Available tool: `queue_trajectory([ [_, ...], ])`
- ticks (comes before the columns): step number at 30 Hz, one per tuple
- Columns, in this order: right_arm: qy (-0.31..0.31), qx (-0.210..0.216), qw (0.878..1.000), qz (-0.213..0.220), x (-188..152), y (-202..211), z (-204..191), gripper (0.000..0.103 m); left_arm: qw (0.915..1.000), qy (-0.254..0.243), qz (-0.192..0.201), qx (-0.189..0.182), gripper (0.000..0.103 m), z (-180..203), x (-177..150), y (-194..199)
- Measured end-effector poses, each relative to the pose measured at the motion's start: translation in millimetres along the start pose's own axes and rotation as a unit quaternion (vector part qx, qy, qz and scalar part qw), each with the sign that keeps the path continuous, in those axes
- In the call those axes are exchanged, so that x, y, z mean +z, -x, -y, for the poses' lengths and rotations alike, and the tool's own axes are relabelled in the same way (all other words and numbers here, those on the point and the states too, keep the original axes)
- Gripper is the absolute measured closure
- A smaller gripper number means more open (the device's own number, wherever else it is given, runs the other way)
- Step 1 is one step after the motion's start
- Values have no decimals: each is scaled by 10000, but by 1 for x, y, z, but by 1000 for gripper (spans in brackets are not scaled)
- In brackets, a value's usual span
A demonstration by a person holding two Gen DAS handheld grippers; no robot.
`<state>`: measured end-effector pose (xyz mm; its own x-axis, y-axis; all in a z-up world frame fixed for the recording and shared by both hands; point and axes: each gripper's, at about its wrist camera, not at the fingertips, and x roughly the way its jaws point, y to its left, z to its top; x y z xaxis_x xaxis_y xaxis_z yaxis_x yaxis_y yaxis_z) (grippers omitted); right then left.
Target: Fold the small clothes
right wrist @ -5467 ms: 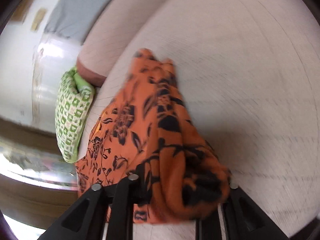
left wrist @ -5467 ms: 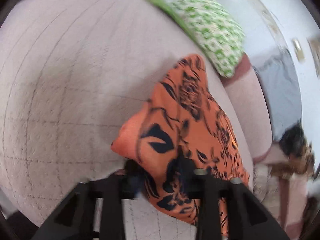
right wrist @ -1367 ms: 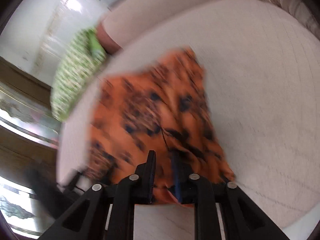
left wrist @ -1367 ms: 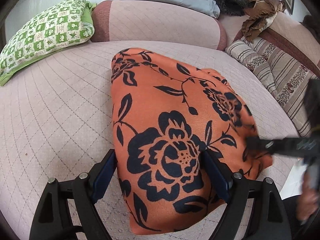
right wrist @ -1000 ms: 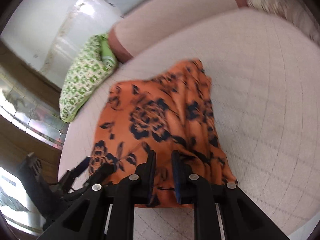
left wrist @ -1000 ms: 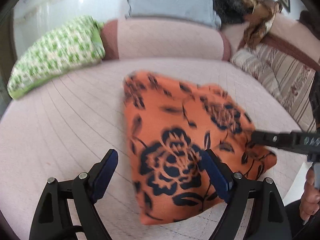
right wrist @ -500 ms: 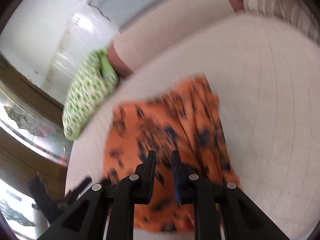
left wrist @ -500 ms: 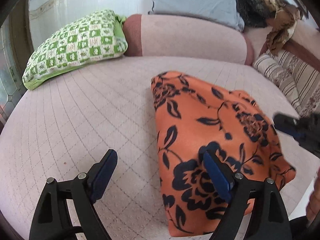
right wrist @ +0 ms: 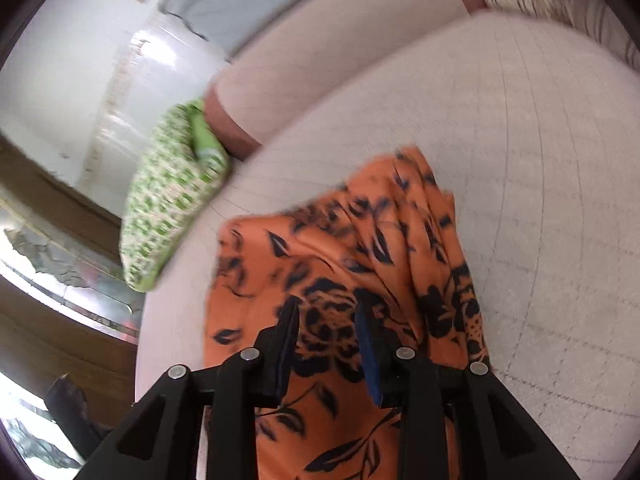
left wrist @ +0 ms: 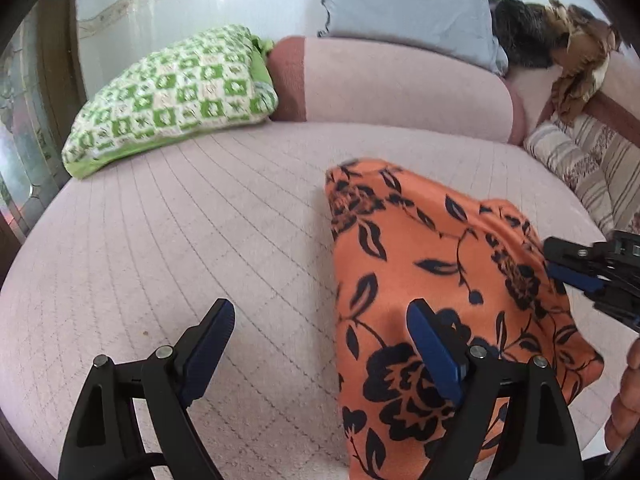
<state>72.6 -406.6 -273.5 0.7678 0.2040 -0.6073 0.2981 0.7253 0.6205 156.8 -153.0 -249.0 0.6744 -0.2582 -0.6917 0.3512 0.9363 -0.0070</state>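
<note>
An orange garment with black flowers (left wrist: 432, 264) lies folded on the pink quilted cushion (left wrist: 200, 240), near its front right edge. My left gripper (left wrist: 320, 332) is open and empty, hovering just left of the garment. My right gripper (right wrist: 328, 320) is open a little, just above the garment (right wrist: 340, 248), holding nothing. Its tip also shows at the right edge of the left wrist view (left wrist: 580, 268).
A green checked pillow (left wrist: 176, 96) lies at the back left of the cushion. A pink bolster (left wrist: 400, 88) runs along the back with a grey cloth (left wrist: 404, 4) above it. Striped cushions (left wrist: 588, 164) and a brown cloth (left wrist: 576, 72) sit at the right.
My left gripper has let go of the garment and drawn away to the left. My right gripper has opened slightly and lifted off the garment. The garment now lies flat.
</note>
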Motion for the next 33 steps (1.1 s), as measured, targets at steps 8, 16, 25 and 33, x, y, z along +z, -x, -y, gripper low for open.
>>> queue_trajectory([
  [8,451,102,9977,506,2,27,-14,71,9975,333,493,381,15,-30,13,17],
  [16,539,126,9972,503,2,30,-10,71,9951,686,489,512,15,-52,18,15],
  [25,515,98,9973,518,3,31,-7,71,9952,662,497,521,15,-51,19,13],
  [33,476,112,9974,538,5,32,-5,71,9957,596,482,516,15,-47,18,12],
])
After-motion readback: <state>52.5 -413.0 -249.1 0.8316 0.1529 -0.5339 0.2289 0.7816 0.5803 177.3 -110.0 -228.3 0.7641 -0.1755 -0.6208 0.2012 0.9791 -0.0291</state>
